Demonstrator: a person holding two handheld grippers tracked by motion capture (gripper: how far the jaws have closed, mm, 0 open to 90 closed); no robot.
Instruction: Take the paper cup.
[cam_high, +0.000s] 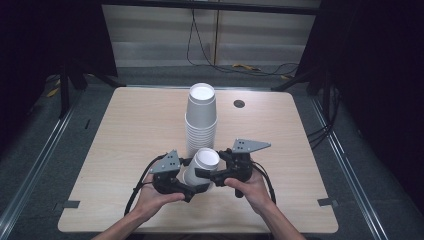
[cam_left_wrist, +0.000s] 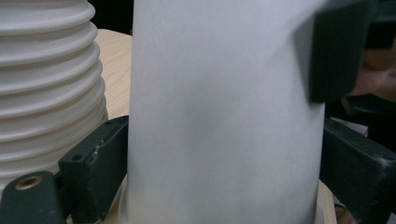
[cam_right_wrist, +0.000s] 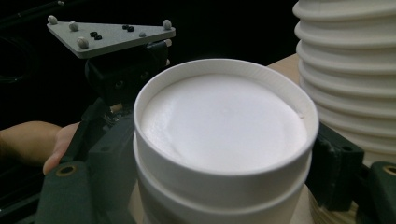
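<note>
While both grippers meet at the near middle of the table (cam_high: 125, 135), an upturned white paper cup (cam_high: 202, 165) sits between them, bottom up, tilted a little toward the left gripper. It stands just near of a tall stack of cups (cam_high: 201, 117), also mouth down, which rises at the table's centre. Left gripper (cam_high: 187, 187), held in the left hand (cam_high: 150, 197): its jaws flank the cup's lower wall, one on each side. In the left gripper view the left jaw lies against the cup wall and the right jaw sits just off it, so the jaws stand part open around the cup without pressing it. Right gripper (cam_high: 206, 175), in the right hand (cam_high: 252, 187): jaws reach in from the right at the cup's upper part. In the right gripper view two nested cups show, one rim band above another, with black jaws close on both sides; whether the pads press the wall, cannot tell. Grey three-cornered plate of the left gripper shows beyond the cup there. Small dark round hole (cam_high: 239, 103) lies in the table at far right.
</note>
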